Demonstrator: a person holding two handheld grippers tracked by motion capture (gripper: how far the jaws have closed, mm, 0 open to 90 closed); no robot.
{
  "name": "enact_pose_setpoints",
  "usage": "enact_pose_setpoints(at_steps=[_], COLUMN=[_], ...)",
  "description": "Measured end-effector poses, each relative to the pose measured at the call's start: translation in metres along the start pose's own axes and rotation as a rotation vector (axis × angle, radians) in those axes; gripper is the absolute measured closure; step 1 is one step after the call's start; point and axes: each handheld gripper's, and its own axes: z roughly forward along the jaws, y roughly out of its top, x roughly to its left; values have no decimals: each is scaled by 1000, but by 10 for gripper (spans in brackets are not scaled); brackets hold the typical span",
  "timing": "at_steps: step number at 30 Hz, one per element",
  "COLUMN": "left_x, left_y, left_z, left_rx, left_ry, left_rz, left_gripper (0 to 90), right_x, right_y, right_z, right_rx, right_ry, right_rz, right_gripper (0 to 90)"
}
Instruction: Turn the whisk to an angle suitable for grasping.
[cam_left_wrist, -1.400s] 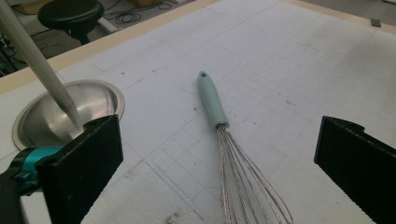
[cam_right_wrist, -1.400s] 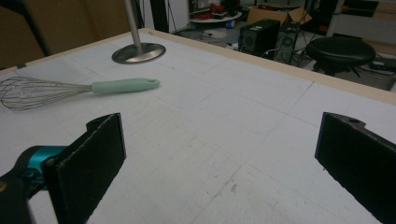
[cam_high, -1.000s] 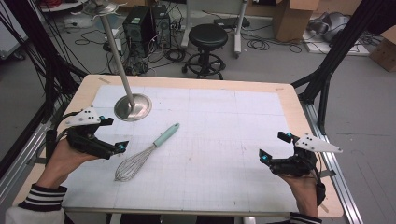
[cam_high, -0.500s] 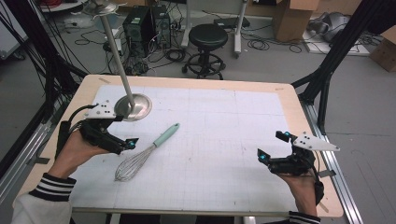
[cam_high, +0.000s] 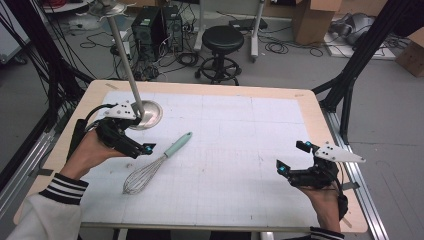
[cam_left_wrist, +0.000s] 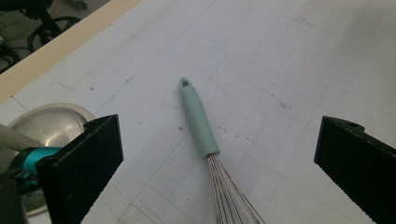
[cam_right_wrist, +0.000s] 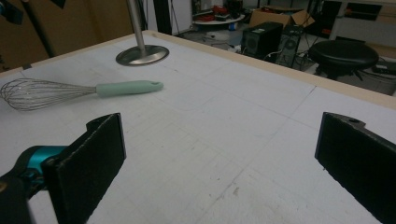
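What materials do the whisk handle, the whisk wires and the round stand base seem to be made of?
Whisk handle: probably plastic or silicone, matte mint green, with no glare on it.
Whisk wires: thin bare metal, likely steel, silvery and slightly shiny.
Round stand base: polished metal, probably steel, with bright reflections on its domed surface.

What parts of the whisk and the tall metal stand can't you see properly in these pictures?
- Whisk: in the left gripper view, the bottom edge cuts off its wire end.
- Metal stand: in the high view, the left tool and its grey plate cover part of the round base.
- Stand pole: in the right gripper view, the top edge cuts it off.
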Motion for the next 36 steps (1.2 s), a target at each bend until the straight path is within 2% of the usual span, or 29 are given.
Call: enact_pose_setpoints(at_steps=[7,15,26,36], left_x=[3,8,14,15], left_y=[10,18,22,24], left_z=[11,29,49,57], left_rx=[37,102,141,162], left_ry=[-5,-19,-28,-19], left_rz=[4,12,-4,-9], left_gripper=[17,17,17,17], right_x=[1,1,0,0], right_y=[1,1,1,1], right_z=[3,4,5,5], right_rx=[6,7,5,5], right_ry=[6,7,10,8], right_rz=[-2,1,-1,2], right_gripper=[7,7,7,7])
